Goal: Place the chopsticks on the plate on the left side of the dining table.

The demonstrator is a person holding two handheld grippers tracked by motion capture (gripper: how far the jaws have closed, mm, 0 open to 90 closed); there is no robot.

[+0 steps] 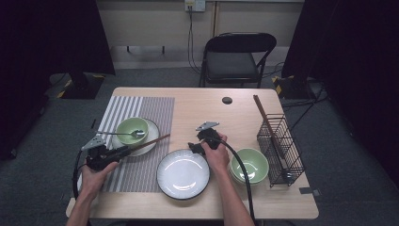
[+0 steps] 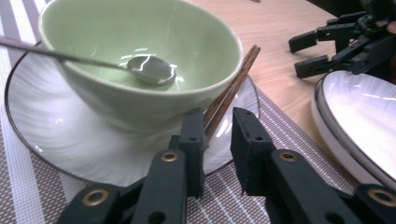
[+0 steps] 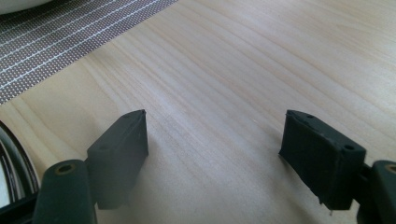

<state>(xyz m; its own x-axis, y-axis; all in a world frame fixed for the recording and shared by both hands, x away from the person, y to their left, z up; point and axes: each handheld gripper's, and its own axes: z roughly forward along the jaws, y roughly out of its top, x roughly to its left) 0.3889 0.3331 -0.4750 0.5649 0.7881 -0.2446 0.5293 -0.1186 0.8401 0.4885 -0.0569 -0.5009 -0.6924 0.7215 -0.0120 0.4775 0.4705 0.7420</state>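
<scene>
Wooden table [image 1: 197, 106] carrying a striped placemat [image 1: 141, 113] at 9 o'clock. Green bowl [image 1: 131, 128] on its saucer [image 1: 151, 126] holds a spoon [image 1: 120, 133]. Left gripper [image 2: 217, 128] apparently pinches the chopsticks [image 2: 233, 86]. White plate [image 1: 183, 174] at 6 o'clock. Right gripper [image 3: 215, 140] spread, unloaded. Second green bowl [image 1: 251, 165]; wire basket [image 1: 282, 146] holds a chopstick [image 1: 266, 120].

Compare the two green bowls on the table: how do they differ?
The left green bowl stands on a white plate on the striped placemat; the right green bowl stands beside the wire basket, off the placemat. The left one holds a spoon; the right looks empty. Both are upright and pale green.
</scene>
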